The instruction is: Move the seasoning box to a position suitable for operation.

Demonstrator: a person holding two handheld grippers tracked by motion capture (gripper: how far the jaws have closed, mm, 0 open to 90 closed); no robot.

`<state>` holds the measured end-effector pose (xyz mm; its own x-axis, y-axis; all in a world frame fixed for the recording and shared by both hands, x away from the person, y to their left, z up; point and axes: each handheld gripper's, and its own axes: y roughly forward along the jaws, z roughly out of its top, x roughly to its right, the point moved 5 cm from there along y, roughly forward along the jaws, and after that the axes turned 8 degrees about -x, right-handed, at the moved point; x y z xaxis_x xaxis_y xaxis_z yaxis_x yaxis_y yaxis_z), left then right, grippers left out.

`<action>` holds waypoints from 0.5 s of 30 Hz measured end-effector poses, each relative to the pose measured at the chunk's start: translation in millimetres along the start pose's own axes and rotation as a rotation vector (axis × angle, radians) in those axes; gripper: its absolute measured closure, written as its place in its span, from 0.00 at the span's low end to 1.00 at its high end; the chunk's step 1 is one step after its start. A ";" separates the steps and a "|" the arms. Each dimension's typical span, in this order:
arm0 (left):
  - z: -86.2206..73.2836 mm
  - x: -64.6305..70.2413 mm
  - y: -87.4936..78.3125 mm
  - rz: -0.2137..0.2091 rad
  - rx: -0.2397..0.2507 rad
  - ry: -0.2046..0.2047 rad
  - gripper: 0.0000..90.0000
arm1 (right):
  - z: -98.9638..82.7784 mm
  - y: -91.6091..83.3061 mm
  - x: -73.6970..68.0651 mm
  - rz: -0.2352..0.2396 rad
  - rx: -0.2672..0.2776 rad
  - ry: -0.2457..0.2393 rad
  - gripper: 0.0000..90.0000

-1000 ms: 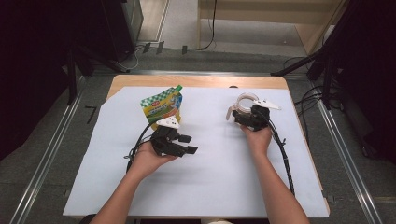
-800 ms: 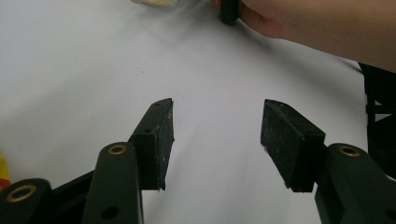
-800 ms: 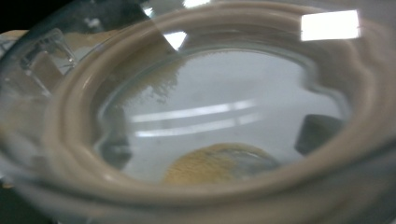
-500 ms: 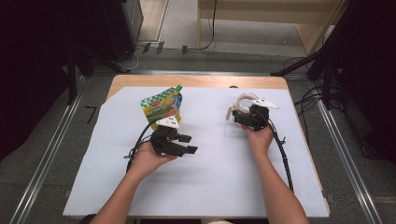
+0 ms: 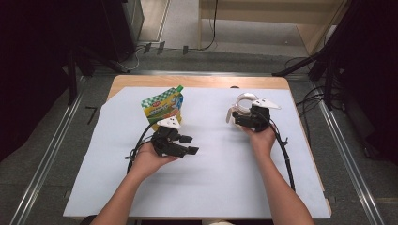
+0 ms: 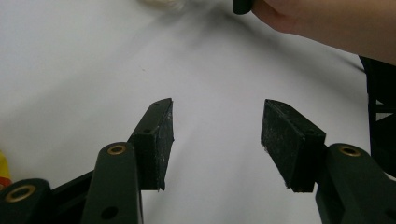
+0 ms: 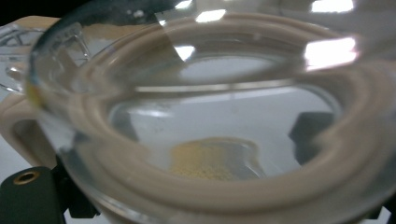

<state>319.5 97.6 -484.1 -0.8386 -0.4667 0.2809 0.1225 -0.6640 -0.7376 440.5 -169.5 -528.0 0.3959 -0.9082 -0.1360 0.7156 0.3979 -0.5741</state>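
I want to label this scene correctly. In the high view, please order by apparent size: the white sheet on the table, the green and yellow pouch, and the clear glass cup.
1. White sheet, by far the largest.
2. Green and yellow pouch.
3. Clear glass cup, partly hidden behind the right gripper, so this ranking is less sure.

So the pouch (image 5: 163, 107) lies upper left of centre on the table (image 5: 211, 187), the glass cup (image 5: 244, 104) upper right. Left hand-held gripper (image 5: 187, 144) sits just below the pouch, right hand-held gripper (image 5: 238, 119) right against the cup.
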 end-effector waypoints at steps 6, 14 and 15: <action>0.0 0.1 0.2 0.003 0.000 -0.001 0.49 | 1.1 -7.9 -5.8 0.019 0.003 -0.009 0.12; -0.4 -0.5 0.4 0.004 -0.002 -0.006 0.49 | -4.0 -23.4 -17.7 0.051 0.009 -0.032 0.13; -0.5 -0.4 0.4 0.005 -0.002 -0.007 0.49 | -5.3 -24.9 -18.8 0.058 0.011 -0.034 0.13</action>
<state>319.6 97.9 -484.9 -0.8343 -0.4739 0.2817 0.1252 -0.6604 -0.7404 412.2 -163.1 -515.4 0.4560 -0.8787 -0.1412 0.6974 0.4514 -0.5567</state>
